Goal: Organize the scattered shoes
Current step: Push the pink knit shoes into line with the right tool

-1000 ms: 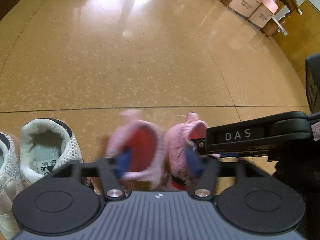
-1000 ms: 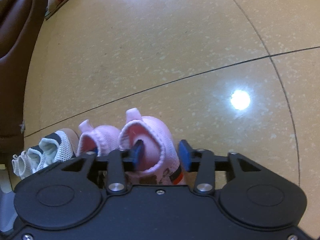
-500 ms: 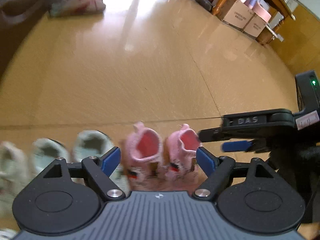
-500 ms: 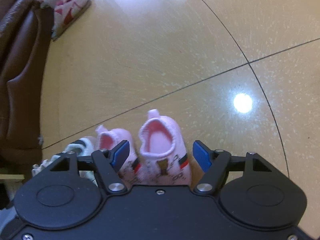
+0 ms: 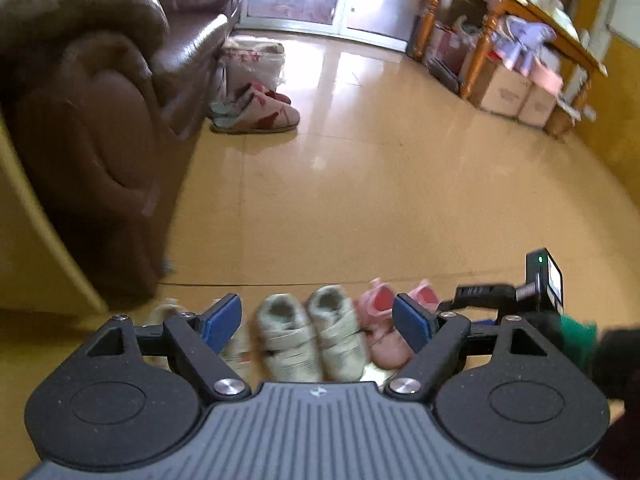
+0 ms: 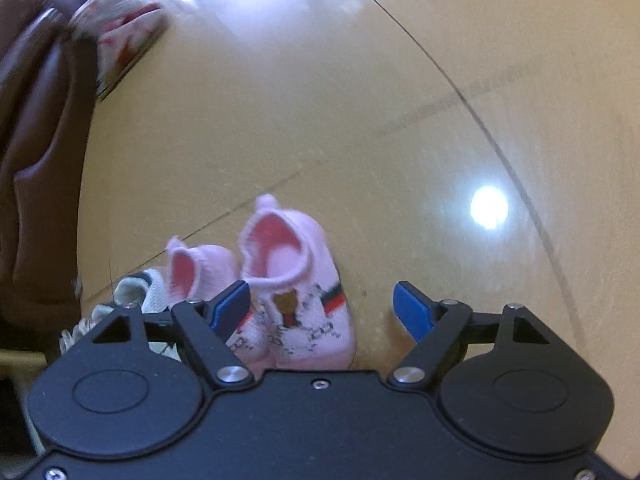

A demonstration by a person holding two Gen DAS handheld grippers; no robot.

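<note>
Left wrist view: left gripper (image 5: 316, 320) is released, jaws wide, nothing between the pads, hanging above the row. The row lies on the floor (image 5: 360, 200) just off the brown sofa (image 5: 100, 128): beige velcro shoes (image 5: 312, 332) side by side, pink shoes (image 5: 384, 320) next, farther from the sofa, heels all one way, so pairs read as sorted. Patterned slippers (image 5: 256, 110) sit at the sofa's far corner, well apart from the row, likely unsorted. Right gripper (image 5: 492, 300) shows beside the pink pair.

Right wrist view: right gripper (image 6: 322, 308) is opening and released; the outer pink shoe (image 6: 304, 288) sits in the gap, untouched, resting on the floor against its mate (image 6: 204, 276), away from the sofa (image 6: 36, 152).
</note>
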